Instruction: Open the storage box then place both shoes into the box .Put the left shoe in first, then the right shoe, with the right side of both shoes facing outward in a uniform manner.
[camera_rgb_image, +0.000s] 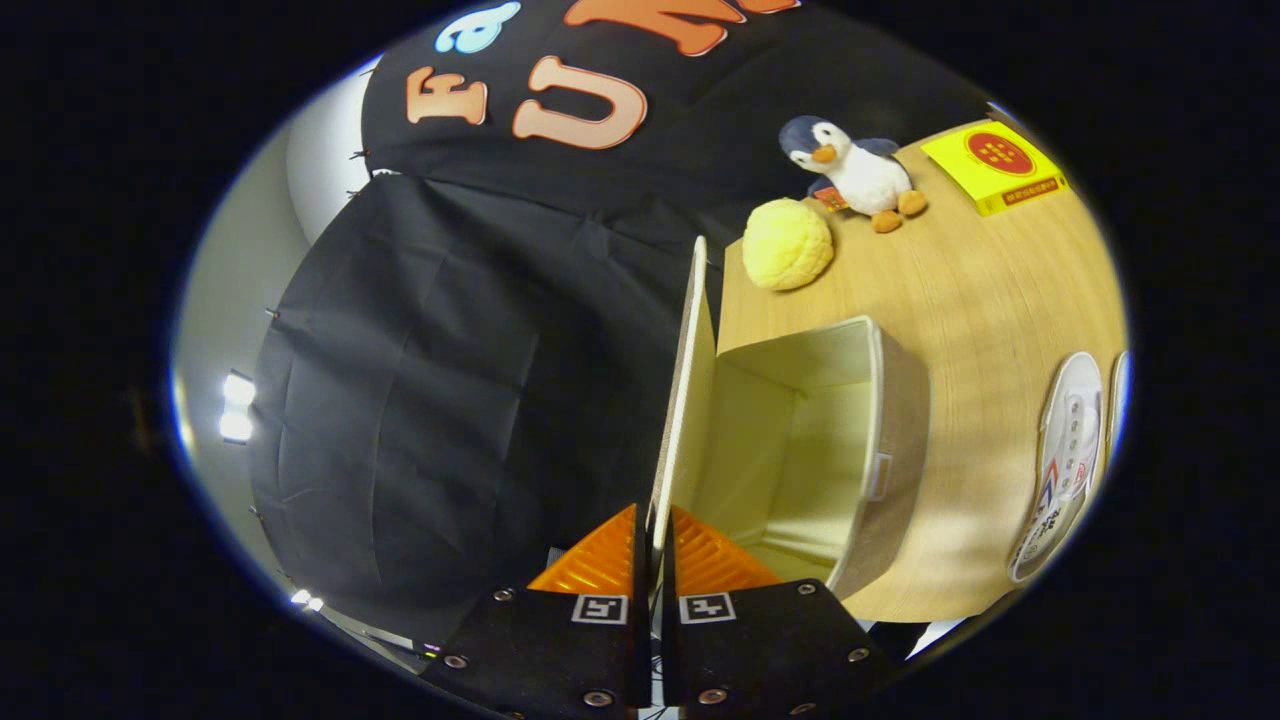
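Claw (653, 540) at the bottom centre of the frame is clamped on the near edge of the lid (690, 390), both fingers pressing its thin panel from either side. The lid stands swung up, nearly on edge, and the box (880, 400) just right of it gapes open and empty on the table (990, 300).

One shoe (1065, 460) lies well apart from the box at the right edge of the frame, with a sliver of a second shoe (1122, 390) beyond it; neither has gone in.

Risks, as I judge them:
- The lid looks floppy and is held only by its edge. Let go too soon and it could fall shut over the opening.
- Pulling further could tip or drag the light box across the table.
- The two shoes look alike from here, so picking the wrong one first, or turning it the wrong way, is easy.
- The yellow ball (788, 243), penguin (850, 170) and yellow book (995, 165) in the upper right sit clear of the work.
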